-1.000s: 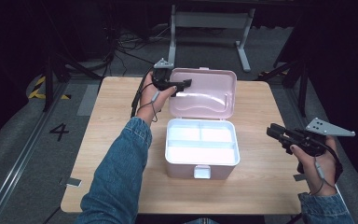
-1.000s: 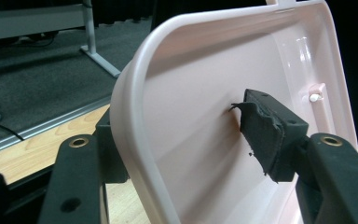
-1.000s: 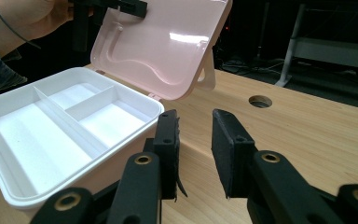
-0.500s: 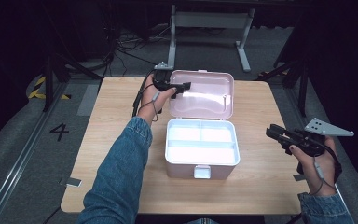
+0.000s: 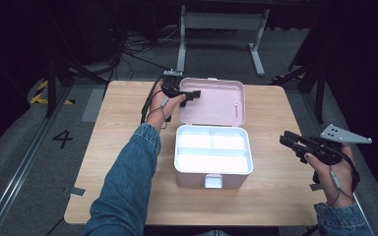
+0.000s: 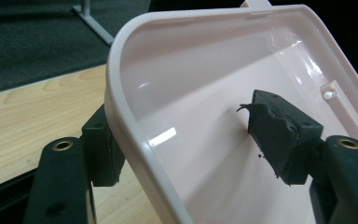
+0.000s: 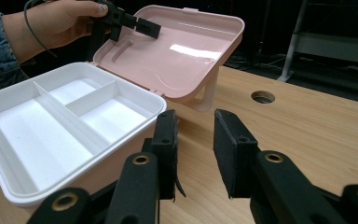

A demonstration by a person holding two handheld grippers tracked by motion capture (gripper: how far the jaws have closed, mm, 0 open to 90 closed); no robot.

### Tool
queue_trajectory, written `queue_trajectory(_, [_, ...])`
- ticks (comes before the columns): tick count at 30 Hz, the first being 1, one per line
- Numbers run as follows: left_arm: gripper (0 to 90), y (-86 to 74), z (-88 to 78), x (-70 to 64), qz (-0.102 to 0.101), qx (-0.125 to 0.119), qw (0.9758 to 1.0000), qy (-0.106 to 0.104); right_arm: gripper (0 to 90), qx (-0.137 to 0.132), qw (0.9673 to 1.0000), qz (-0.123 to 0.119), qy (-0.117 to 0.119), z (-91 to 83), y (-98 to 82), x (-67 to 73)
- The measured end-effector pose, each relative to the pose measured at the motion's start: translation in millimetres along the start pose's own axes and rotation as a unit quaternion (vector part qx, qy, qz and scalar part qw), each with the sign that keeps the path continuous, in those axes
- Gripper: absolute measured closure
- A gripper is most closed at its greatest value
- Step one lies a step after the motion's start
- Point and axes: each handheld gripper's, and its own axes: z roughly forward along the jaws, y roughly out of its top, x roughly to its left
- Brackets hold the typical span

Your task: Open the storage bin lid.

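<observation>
Pink lid (image 5: 216, 101) thrown back flat behind the white-trayed box (image 5: 213, 155) at the middle of the wooden table (image 5: 118, 123). Left gripper (image 5: 189, 94) straddling the lid's corner rim, jaws just opening, pads off it. Right gripper (image 5: 290, 141) near the box's right side, jaws apart, holding nothing.

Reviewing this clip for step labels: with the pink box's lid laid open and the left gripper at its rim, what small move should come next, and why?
Probably draw the left gripper back off the lid. Its jaws have just been opening and now straddle the lid's rim with gaps on both sides, so the lid looks released. It lies open behind the white tray, and the right gripper waits open beside the box.
</observation>
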Motion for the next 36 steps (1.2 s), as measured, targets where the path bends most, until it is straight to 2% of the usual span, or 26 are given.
queue_trajectory(4, [32.1, -4.8, 3.7, 3.5, -0.01, 0.004, 0.9999, 0.001, 70.6, 0.0, 1.0, 0.002, 0.0, 0.3, -0.4, -0.2])
queue_trajectory(7, [29.9, -7.6, 5.6, 4.4, -0.011, 0.013, 0.9998, 0.007, 70.1, -0.003, 1.0, -0.002, 0.004, 0.3, -0.3, 0.1])
queue_trajectory(13, [29.6, -13.9, 8.7, 8.7, -0.028, 0.034, 0.999, 0.012, 69.1, -0.006, 0.9999, -0.004, 0.009, 0.8, 0.6, 2.1])
queue_trajectory(18, [27.2, -17.6, 11.3, 8.0, -0.026, 0.049, 0.998, 0.03, 67.2, -0.012, 0.9998, 0.0, 0.017, 1.1, 1.2, 3.9])
queue_trajectory(23, [27.3, -17.5, 10.9, 6.3, -0.016, 0.055, 0.9973, 0.047, 65.6, -0.014, 0.9998, 0.003, 0.017, 1.4, 1.0, 3.6])
queue_trajectory(28, [29.3, -12.9, 5.6, 4.5, -0.016, 0.038, 0.997, 0.066, 62.9, -0.016, 0.9997, 0.008, 0.016, 3.2, 0.8, 3.7])
queue_trajectory(31, [30.8, -8.3, -2.5, 4.6, -0.019, 0.006, 0.9972, 0.072, 62.6, -0.015, 0.9997, 0.01, 0.016, 4.7, 0.7, 3.9])
queue_trajectory(34, [31.0, -2.4, -14.8, 1.4, -0.006, -0.012, 0.9971, 0.074, 62.3, -0.015, 0.9997, 0.011, 0.018, 5.4, 0.4, 3.8])
queue_trajectory(36, [31.0, 1.3, -24.6, -4.1, 0.005, -0.022, 0.9975, 0.067, 62.2, -0.015, 0.9997, 0.011, 0.017, 5.7, 0.4, 3.1])
